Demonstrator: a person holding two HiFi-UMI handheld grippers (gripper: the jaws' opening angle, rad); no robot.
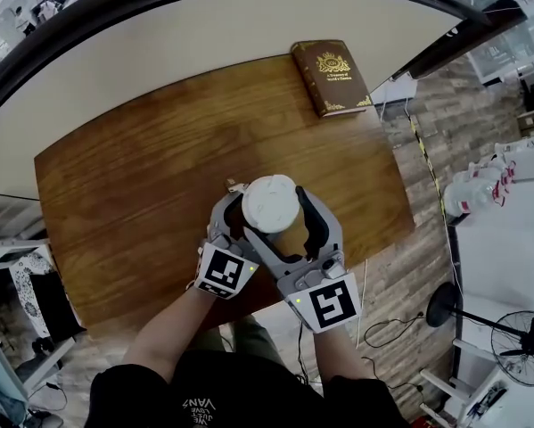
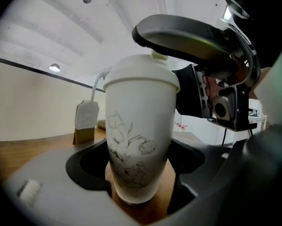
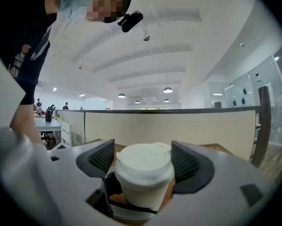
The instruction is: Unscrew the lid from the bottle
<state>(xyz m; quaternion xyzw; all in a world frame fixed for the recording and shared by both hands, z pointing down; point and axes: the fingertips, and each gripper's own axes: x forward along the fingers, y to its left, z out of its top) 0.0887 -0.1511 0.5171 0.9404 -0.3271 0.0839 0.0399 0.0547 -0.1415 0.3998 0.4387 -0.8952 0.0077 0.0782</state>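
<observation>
A book (image 1: 331, 77) lies well beyond the bottle (image 1: 270, 203).

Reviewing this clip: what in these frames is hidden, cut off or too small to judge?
- Left gripper view: whether the left hand-held gripper truly clamps the bottle; contact at its base is unclear.
- Right gripper view: whether the right hand-held gripper presses the lid; any gap is too fine.
- Head view: the book title is too small; the lid hides the bottle's body.
</observation>
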